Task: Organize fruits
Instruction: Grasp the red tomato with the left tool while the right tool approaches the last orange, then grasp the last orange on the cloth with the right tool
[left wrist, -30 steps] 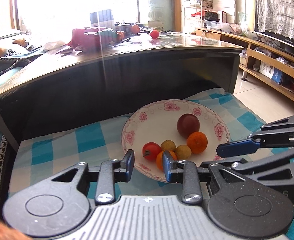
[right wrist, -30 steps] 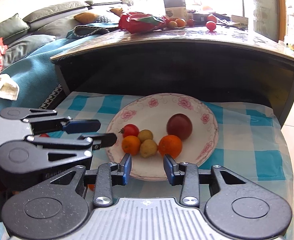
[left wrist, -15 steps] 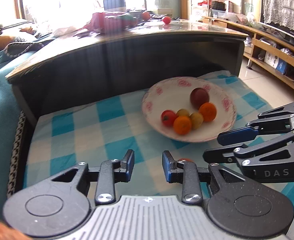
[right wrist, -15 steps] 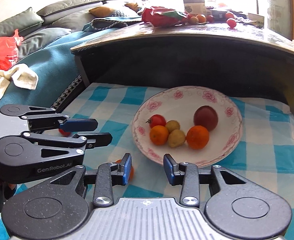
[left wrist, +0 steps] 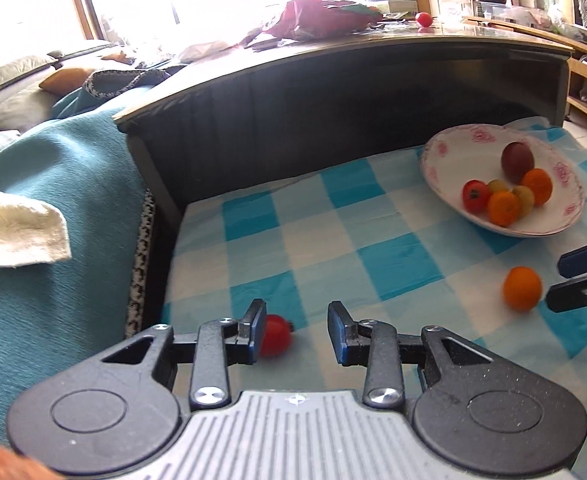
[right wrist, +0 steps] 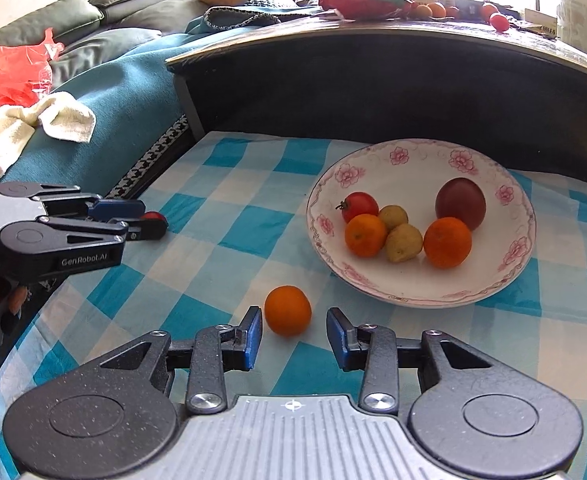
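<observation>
1. Left gripper (left wrist: 295, 334): swung away from the plate toward the left edge of the cloth since a second ago; jaws now opening, nothing pinched.
2. Tomato (left wrist: 274, 335): loose on the cloth (left wrist: 333, 240), partly hidden behind the left finger, not yet centred in the gap. Not in view a second ago; now the evident target of this gripper.
3. Orange (right wrist: 287, 310): loose on the cloth, just ahead of the right gripper (right wrist: 293, 338) and slightly left of the gap's centre. Hidden under the gripper half a second ago, now fully exposed.
4. Right gripper: drawn back from the plate; jaws spread at an unchanged, modest width, empty, no pad touching the orange.
5. Plate (right wrist: 413, 160): to the right, well apart from both loose fruits; same six fruits inside as before, none added.
6. Meaning for the task: both grippers re-aimed from plate to stray fruit. Judged stage: approach before pickup. Wider right opening probably needed to clear the orange; left gripper to shift left to centre the tomato.
</observation>
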### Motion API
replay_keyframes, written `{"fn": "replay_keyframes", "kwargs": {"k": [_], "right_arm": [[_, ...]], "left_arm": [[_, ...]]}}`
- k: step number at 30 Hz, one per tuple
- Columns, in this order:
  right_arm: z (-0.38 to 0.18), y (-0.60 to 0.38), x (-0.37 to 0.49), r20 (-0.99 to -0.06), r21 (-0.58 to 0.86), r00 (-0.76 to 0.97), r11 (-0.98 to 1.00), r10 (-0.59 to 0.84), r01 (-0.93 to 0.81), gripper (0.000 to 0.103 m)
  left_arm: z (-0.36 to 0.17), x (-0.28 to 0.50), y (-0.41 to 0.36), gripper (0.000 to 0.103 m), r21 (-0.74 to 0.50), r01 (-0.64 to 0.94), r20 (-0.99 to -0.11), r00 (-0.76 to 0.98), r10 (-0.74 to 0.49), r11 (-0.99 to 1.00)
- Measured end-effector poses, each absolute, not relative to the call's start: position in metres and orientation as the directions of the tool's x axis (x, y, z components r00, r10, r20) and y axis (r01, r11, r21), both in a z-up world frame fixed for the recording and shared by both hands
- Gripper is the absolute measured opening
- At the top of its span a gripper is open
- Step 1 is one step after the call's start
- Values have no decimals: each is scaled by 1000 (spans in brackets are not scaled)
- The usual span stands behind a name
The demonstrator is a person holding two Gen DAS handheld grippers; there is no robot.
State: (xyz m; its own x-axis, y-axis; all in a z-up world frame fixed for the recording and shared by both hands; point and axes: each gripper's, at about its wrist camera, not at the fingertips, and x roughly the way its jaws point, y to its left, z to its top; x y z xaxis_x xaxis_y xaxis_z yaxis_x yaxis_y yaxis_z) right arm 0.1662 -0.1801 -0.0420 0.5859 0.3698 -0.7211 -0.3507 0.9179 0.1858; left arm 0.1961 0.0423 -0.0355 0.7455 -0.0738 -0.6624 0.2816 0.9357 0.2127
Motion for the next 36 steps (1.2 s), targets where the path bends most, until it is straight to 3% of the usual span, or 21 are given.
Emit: {"fn": "replay_keyframes", "kwargs": {"k": [18, 24, 36], "right_arm": [[-47, -177, 164, -737, 190, 565, 915, 372, -355, 33], [-49, -177, 166, -741, 192, 562, 917, 369, -349, 33], [-51, -175, 168, -743, 198, 560, 920, 366, -339, 33]], "left_arm": [[-65, 229, 65, 51, 126, 262, -726, 681, -91, 957], [-63, 224, 58, 44, 159, 264, -734, 676, -65, 951], [-49, 188, 21, 43, 17, 410, -768, 590, -251, 912]]}}
